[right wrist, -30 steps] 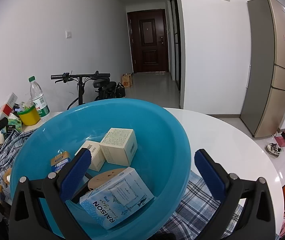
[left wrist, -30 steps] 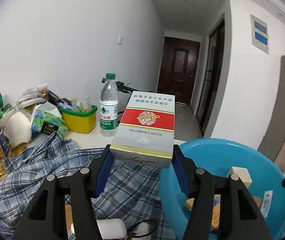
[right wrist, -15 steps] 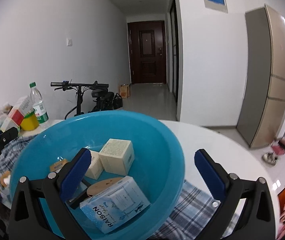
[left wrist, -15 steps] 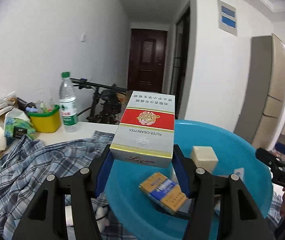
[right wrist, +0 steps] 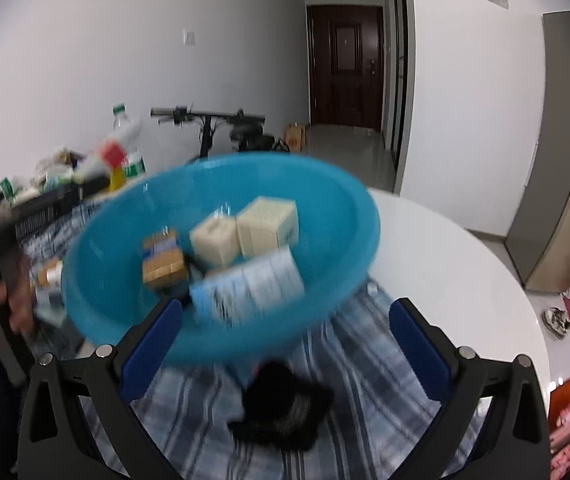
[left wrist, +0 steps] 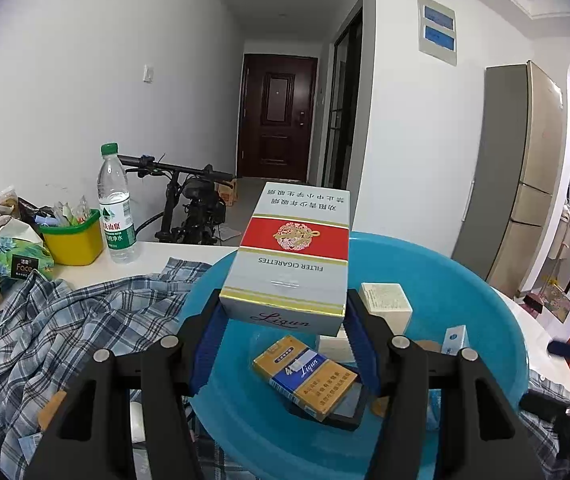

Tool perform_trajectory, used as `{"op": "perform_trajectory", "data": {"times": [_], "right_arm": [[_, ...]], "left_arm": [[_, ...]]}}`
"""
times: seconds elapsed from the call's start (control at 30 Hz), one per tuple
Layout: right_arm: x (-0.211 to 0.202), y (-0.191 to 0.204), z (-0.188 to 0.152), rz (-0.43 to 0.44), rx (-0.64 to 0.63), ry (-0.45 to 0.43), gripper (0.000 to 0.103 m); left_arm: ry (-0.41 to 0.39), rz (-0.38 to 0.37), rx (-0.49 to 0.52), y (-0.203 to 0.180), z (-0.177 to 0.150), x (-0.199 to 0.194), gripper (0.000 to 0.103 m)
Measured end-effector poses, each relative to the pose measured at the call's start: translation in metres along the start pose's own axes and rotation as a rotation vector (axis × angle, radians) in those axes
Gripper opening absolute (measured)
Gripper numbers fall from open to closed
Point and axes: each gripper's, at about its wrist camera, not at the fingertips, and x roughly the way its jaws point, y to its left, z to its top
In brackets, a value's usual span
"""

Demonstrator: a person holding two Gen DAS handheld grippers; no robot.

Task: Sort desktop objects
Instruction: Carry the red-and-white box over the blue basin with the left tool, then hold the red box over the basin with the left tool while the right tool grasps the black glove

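Note:
My left gripper [left wrist: 283,344] is shut on a red, white and grey cigarette carton [left wrist: 291,256] and holds it above the blue basin [left wrist: 481,296]. The basin holds a yellow-blue cigarette pack [left wrist: 305,376], two cream boxes [left wrist: 385,304] and a light blue box [left wrist: 455,340]. My right gripper [right wrist: 285,340] is open and empty, pulled back from the basin's near rim [right wrist: 221,344] over the plaid cloth [right wrist: 365,360]. The right wrist view is blurred; the basin's boxes [right wrist: 267,226] and the pack [right wrist: 163,262] show there.
A black fluffy object [right wrist: 281,404] lies on the cloth in front of my right gripper. A water bottle [left wrist: 116,204], a yellow bin [left wrist: 73,236], a tissue pack [left wrist: 21,256] and other clutter stand at the back left. The round white table [right wrist: 445,264] extends to the right.
My left gripper has swung right with the carton, from over the plaid cloth to over the basin. My right gripper has pulled back and up from the basin, uncovering a black object.

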Motion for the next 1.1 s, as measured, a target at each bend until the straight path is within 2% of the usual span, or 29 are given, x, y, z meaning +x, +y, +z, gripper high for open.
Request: {"op": "perform_trajectory", "data": {"times": [0.13,0.23,0.3,0.4,0.43,0.47,0.53,0.7,0.77,0.87,0.97,1.1], "right_arm": [[0.001,-0.013,-0.017,0.080,0.100,0.014,0.103],[-0.002,-0.009,-0.020,0.043,0.060,0.014,0.103],[-0.003,-0.009,-0.024,0.054,0.056,0.020,0.103],[0.008,-0.012,-0.031,0.019,0.065,0.068,0.103],[0.015,-0.013,-0.033,-0.003,0.067,0.097,0.098],[0.021,-0.013,-0.034,-0.014,0.069,0.124,0.087],[0.034,-0.015,-0.039,-0.007,0.080,0.170,0.077],[0.056,-0.015,-0.046,0.032,0.095,0.225,0.074],[0.058,-0.014,-0.046,0.041,0.097,0.224,0.055],[0.052,-0.013,-0.043,0.019,0.097,0.212,0.042],[0.041,-0.015,-0.040,-0.015,0.103,0.191,0.034],[0.035,-0.026,-0.038,-0.083,0.131,0.179,0.032]], "left_arm": [[-0.008,-0.006,-0.008,0.002,0.001,0.000,0.060],[-0.010,-0.009,-0.015,0.003,0.001,-0.001,0.060],[-0.013,-0.011,-0.015,0.003,0.001,-0.002,0.060],[-0.020,0.000,-0.010,0.003,0.001,-0.002,0.060],[-0.022,0.002,-0.008,0.003,0.001,-0.002,0.060],[-0.024,0.003,-0.008,0.003,0.001,-0.002,0.060],[-0.027,0.004,-0.007,0.003,0.001,-0.003,0.060],[-0.027,0.000,-0.009,0.004,0.002,-0.003,0.060],[-0.025,-0.001,-0.008,0.003,0.002,-0.003,0.060],[-0.017,0.003,-0.010,0.004,0.001,-0.001,0.060],[-0.011,-0.003,-0.016,0.004,0.001,0.000,0.060],[-0.010,-0.004,-0.016,0.004,0.001,0.000,0.060]]}}
